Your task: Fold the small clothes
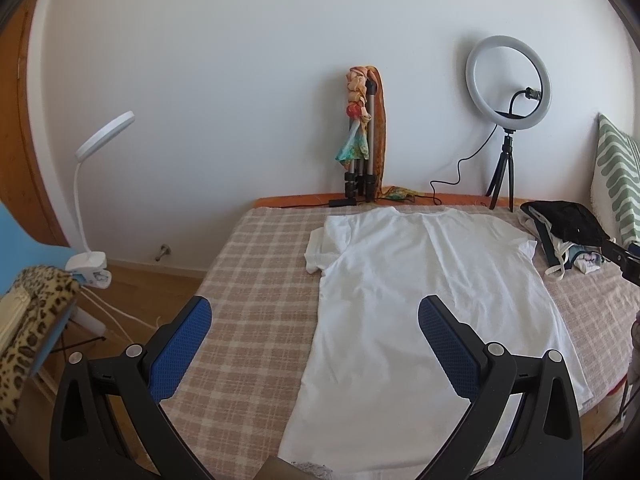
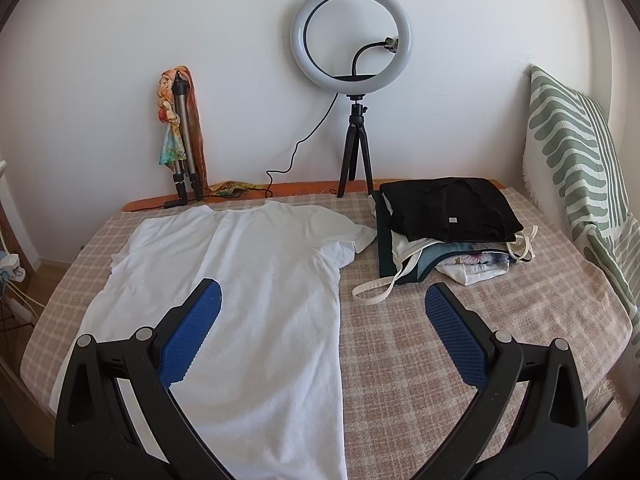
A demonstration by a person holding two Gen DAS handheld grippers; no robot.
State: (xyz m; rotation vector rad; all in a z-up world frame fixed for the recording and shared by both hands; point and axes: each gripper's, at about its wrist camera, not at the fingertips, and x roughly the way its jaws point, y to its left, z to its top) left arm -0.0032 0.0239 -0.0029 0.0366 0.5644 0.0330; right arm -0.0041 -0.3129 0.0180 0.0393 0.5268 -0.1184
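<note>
On the bed, item one: white T-shirt (image 1: 404,300), spread flat over the checked bedspread (image 1: 248,280), collar toward the far wall, hem toward the near edge. The left sleeve is tucked back onto the body; the right sleeve lies out flat, its tip just beside the stack.

Item two: stack of folded clothes (image 2: 448,224), black garment on top, at the far right of the bed, a cream strap (image 2: 380,292) trailing toward the near side. Seen whole only in the right wrist view; the left wrist view catches its edge.

Item three: left gripper (image 1: 316,344), jaws spread wide, holding nothing, over the shirt's left edge. Right gripper (image 2: 322,332), likewise wide apart and empty, straddling the shirt's right edge.

Against the far wall: ring light (image 2: 352,36) on a small black tripod; folded tripod (image 1: 366,152) draped with a coloured scarf. Green-patterned pillow (image 2: 568,152) at the right.

Left wrist view only: white clip lamp (image 1: 94,184), leopard-print fabric (image 1: 32,328), wooden floor (image 1: 160,284).
</note>
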